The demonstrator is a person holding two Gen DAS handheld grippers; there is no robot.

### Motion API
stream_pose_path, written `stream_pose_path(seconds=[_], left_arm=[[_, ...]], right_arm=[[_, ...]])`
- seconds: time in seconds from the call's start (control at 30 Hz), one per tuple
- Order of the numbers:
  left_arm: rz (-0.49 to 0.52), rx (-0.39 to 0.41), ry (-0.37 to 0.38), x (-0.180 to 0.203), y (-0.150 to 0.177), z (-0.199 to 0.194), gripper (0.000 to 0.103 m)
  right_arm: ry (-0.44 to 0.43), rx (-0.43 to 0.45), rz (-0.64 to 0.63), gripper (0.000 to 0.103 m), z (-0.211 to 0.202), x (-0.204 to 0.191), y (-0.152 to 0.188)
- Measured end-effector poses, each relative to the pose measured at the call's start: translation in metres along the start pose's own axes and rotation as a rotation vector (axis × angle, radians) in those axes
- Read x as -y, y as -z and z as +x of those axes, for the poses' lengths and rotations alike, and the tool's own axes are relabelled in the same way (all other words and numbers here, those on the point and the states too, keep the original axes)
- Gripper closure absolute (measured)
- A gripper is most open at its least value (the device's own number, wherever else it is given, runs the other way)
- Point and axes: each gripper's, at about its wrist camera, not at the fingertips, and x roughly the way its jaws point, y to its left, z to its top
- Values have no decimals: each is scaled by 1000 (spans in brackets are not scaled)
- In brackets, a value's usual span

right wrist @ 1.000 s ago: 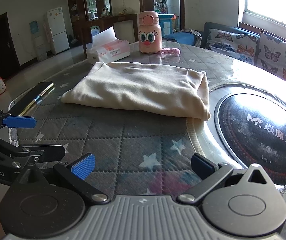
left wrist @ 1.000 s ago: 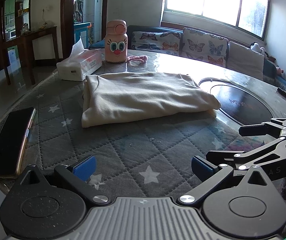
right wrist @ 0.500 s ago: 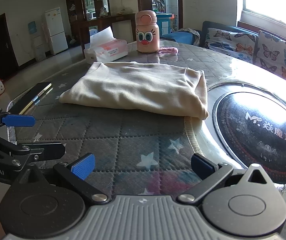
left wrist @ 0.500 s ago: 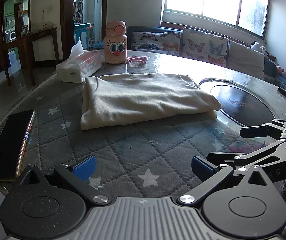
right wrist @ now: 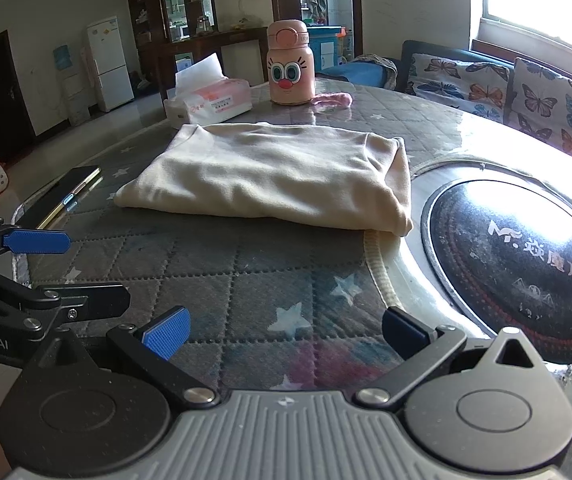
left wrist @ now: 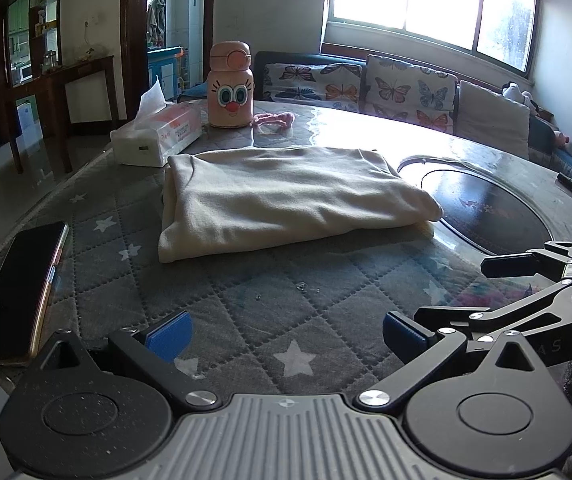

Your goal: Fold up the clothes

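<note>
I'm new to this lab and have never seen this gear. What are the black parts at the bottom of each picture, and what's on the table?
Those are two hand-held grasping tools, each carrying a camera that looks along its fingers. One picture comes from the left tool, the other from the right tool. Both are open and hold nothing. On the quilted table lie a folded cream garment, a phone, a tissue box and a pink bottle.
</note>
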Motion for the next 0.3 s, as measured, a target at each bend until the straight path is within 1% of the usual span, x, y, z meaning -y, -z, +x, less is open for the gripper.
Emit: stream_pose_path(seconds=[0.3], left_arm=[[1,-3,-3,0,0,1,0]], right_arm=[[3,0,-1,0,1,0,0]])
